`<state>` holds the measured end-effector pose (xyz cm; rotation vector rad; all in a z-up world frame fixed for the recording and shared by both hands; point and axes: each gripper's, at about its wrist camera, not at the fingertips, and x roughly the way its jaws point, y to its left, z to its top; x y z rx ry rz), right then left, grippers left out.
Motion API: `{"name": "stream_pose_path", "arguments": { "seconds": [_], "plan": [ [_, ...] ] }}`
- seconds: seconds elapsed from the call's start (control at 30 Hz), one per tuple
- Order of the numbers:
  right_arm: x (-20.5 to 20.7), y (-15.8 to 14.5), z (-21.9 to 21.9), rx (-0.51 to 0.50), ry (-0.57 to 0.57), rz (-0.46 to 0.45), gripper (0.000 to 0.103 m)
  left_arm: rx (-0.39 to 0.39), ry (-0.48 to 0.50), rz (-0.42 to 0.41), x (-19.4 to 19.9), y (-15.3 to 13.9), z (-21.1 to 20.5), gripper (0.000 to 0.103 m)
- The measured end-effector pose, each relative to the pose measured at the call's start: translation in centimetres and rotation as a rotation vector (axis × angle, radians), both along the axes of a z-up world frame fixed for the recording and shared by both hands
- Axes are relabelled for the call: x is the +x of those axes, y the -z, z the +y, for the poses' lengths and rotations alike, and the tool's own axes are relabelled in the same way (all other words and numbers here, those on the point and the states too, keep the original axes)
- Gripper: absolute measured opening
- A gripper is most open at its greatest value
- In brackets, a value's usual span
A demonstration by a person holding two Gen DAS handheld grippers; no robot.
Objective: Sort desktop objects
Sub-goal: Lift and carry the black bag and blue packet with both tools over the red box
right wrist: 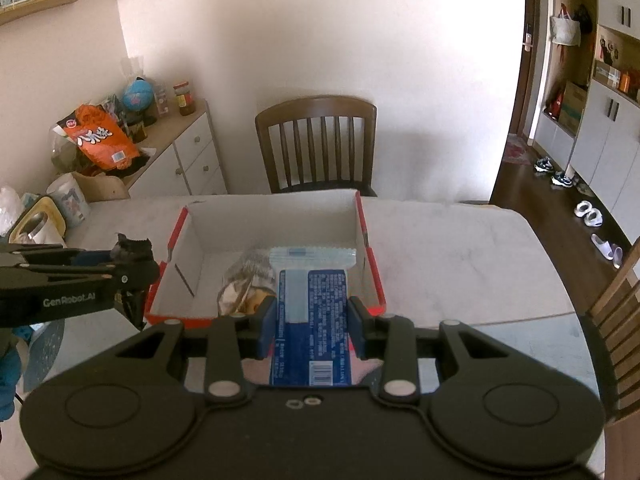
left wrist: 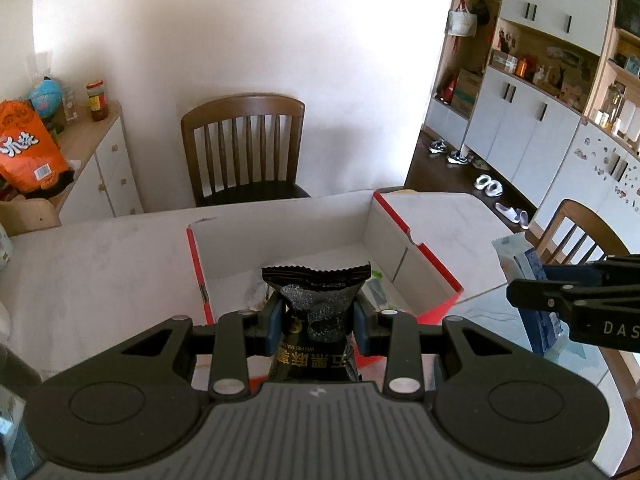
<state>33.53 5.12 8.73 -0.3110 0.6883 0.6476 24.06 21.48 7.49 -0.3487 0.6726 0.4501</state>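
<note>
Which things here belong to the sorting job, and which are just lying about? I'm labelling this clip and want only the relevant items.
Belongs to the job:
- black snack packet, clamped in the left gripper
- blue packet, clamped in the right gripper
- red-edged box, with a clear wrapper inside

Lying about:
- wooden chair
- orange bag on the sideboard
- globe

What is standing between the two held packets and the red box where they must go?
Nothing visible. The left claw holds the black packet and the right claw holds the blue packet, both at the near edge of the open-topped red box. Only a clear-wrapped snack lies inside it.
</note>
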Motion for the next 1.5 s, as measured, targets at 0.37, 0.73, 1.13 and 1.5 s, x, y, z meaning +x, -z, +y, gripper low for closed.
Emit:
{"name": "stream_pose_path", "arguments": {
  "seconds": [0.37,0.73,1.13,1.5],
  "plan": [
    [2.2,-0.4,3.7,-0.014,-0.007,-0.034,0.036,-0.004,-0.007,0.020,2.8,0.3,3.8,0.033],
    [4.3,1.2,6.4,-0.054,-0.015,-0.021,0.036,0.009,0.014,0.074,6.1,2.4,6.7,0.033],
    [6.5,3.6,8.8,-0.086,-0.020,-0.003,0.036,0.008,0.048,0.136,10.0,5.6,9.3,0.033],
    [8.3,6.4,10.3,-0.147,-0.008,0.022,0.036,0.015,0.067,0.203,12.0,8.6,10.1,0.033]
  ]
}}
